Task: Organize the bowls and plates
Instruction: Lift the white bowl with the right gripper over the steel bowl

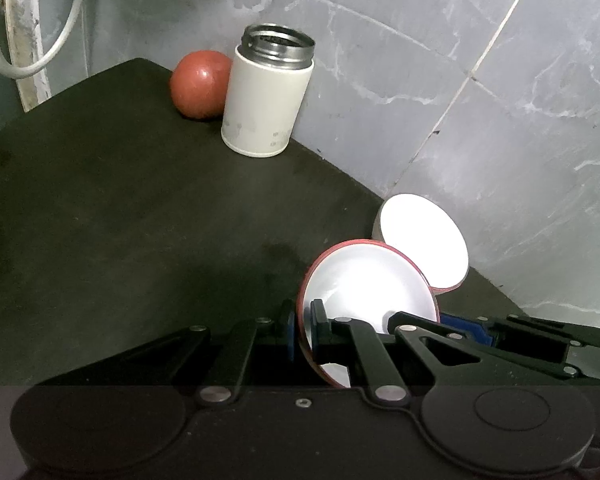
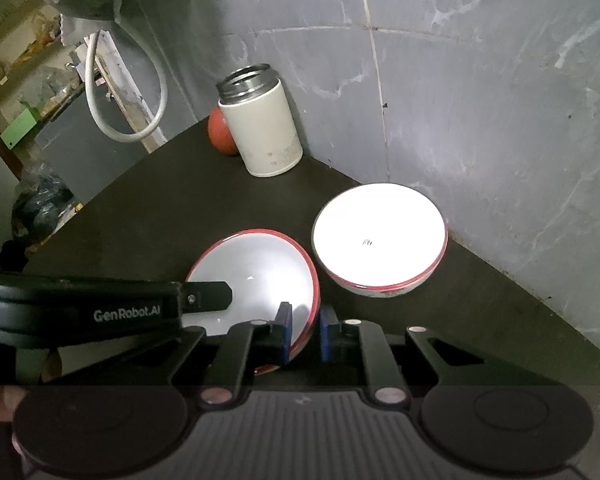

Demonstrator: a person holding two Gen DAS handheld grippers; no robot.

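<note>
I see the dark counter by the gray wall, with a white jar and a red ball at the back. Both my tools pinch one red-rimmed bowl: the left tool on its left rim, the right tool on its right rim. The second bowl sits just beside it. I think I am stacking them, so next I must lift and lower gently inside.

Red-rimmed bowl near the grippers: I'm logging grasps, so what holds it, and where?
Both grippers pinch the red-rimmed bowl by its rim: the left gripper on one side, the right gripper on the opposite side.
</note>
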